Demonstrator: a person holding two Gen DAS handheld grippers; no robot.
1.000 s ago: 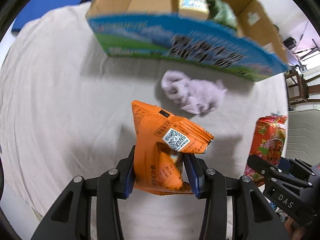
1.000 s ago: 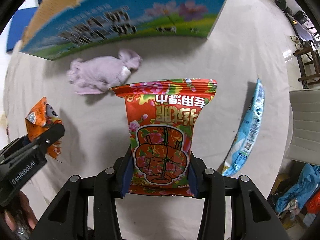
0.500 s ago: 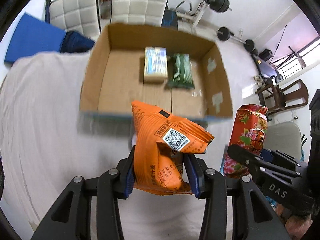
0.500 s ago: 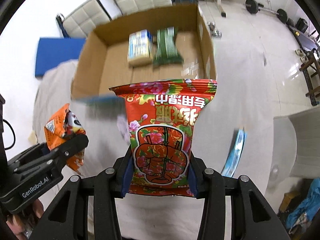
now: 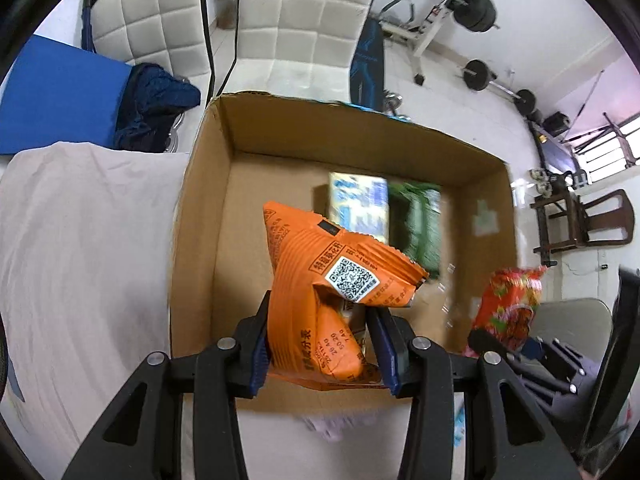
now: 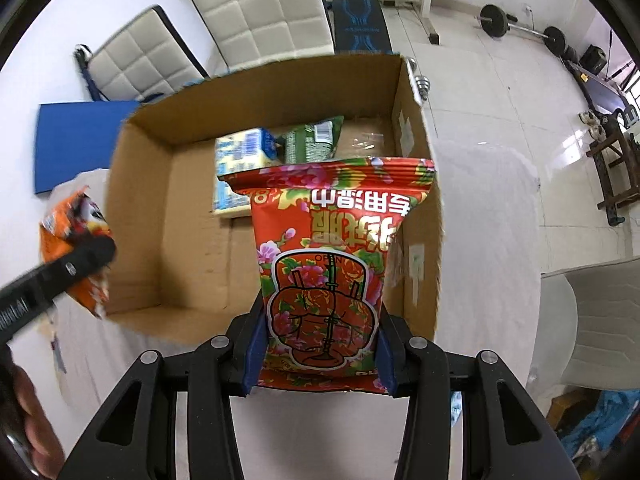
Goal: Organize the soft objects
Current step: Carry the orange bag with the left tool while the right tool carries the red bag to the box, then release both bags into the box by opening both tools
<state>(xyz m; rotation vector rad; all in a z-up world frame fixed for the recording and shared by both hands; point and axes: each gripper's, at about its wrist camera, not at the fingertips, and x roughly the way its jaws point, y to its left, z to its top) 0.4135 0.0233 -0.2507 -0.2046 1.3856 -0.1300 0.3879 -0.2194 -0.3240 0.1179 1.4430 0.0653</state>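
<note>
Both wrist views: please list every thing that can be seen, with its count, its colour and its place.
Cardboard box: 1, brown, open, on the covered table.
Snack bag: 1, orange, held over the box.
Printed bag: 1, red with flowers, held over the box's right side.
Pack: 1, blue and yellow, inside the box at the back.
Green pack: 1, green, inside the box beside the blue one.
Table cover: 1, pale, under the box.
Cloth: 1, lilac, in front of the box, mostly hidden.
Chairs: 2, white padded, behind the box.
Mat: 1, blue, far left.
Weights bench: 1, dark, on the floor.
Left gripper: 1, black, shut on the snack bag.
Right gripper: 1, black, shut on the printed bag.
</note>
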